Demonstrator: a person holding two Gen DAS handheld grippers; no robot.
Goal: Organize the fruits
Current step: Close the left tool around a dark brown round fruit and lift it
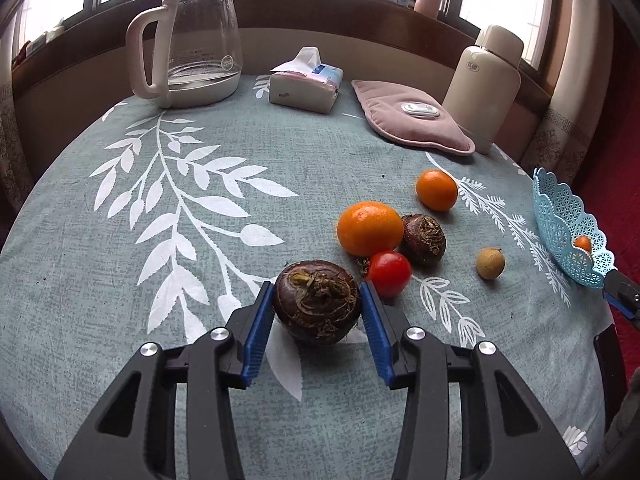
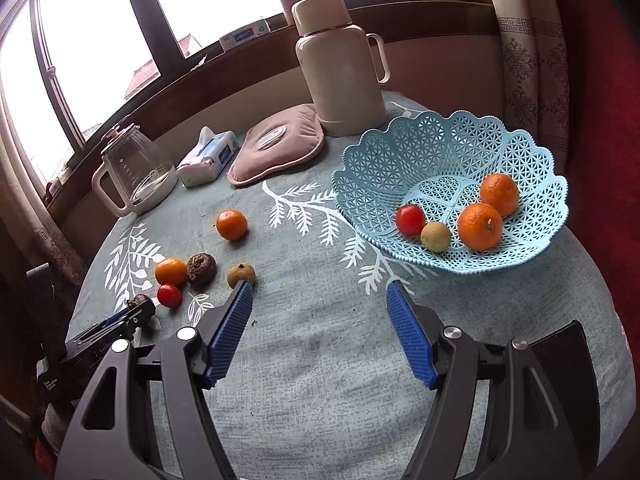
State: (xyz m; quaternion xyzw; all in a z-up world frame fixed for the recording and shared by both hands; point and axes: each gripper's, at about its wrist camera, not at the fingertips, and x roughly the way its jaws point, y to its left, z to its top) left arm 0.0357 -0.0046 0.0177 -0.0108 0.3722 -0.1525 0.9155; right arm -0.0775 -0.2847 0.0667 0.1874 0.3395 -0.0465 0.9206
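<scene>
Left gripper (image 1: 318, 304) clamps dark bulb (image 1: 317, 307) — tomato (image 1: 389, 273) beside

Left black two-finger gripper with blue ribbed pads (image 1: 318, 300) pitched down at the table, pads tight against both flanks of a dark brown water chestnut (image 1: 318, 307). My right black gripper with blue pads (image 2: 320, 300) pitched down too, jaws wide, empty; left one at its 9 o'clock.
</scene>
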